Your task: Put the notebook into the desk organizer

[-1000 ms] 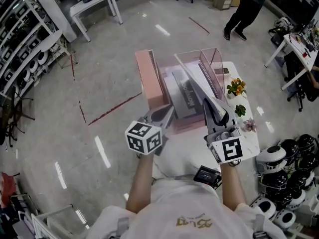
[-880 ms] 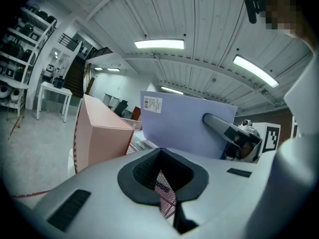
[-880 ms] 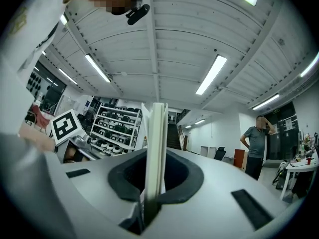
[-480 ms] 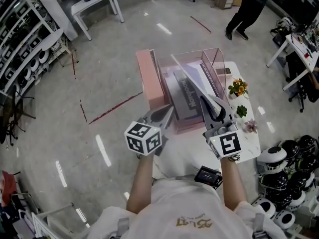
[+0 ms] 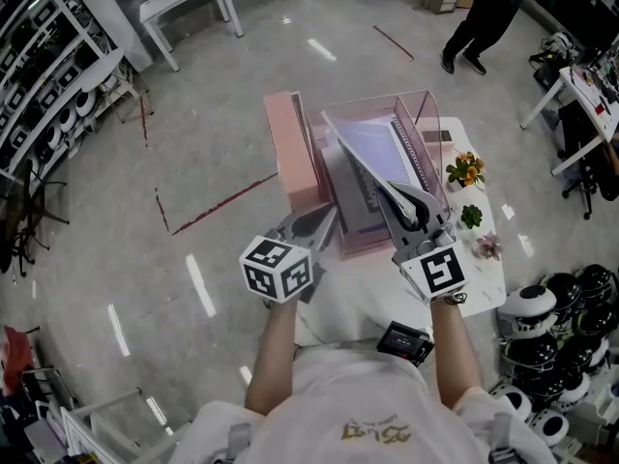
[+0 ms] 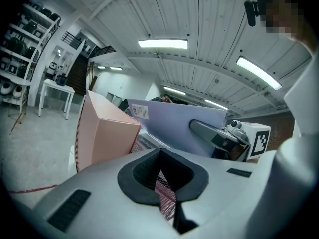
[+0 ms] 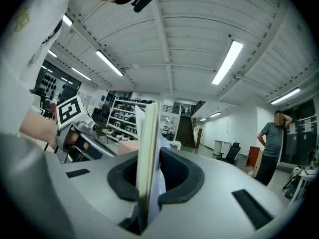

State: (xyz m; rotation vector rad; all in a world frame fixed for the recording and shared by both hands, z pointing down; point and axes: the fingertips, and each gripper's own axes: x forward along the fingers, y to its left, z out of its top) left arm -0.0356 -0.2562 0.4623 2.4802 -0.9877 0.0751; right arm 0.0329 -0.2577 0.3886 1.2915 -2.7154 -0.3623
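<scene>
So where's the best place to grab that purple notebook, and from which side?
By its near edge, from the person's side, as the right claw does. The notebook is thin and flat, tilted on edge over the organizer, so a pinch across its covers probably leaves the far end free to slide in.

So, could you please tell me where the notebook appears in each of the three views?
Head view: notebook at centre, tilted, just above the right gripper.
Left gripper view: lavender panel at centre, right of the pink box.
Right gripper view: edge-on at centre, between the fingers.
Shared landmark: the pink box, left of the notebook in every view.
</scene>
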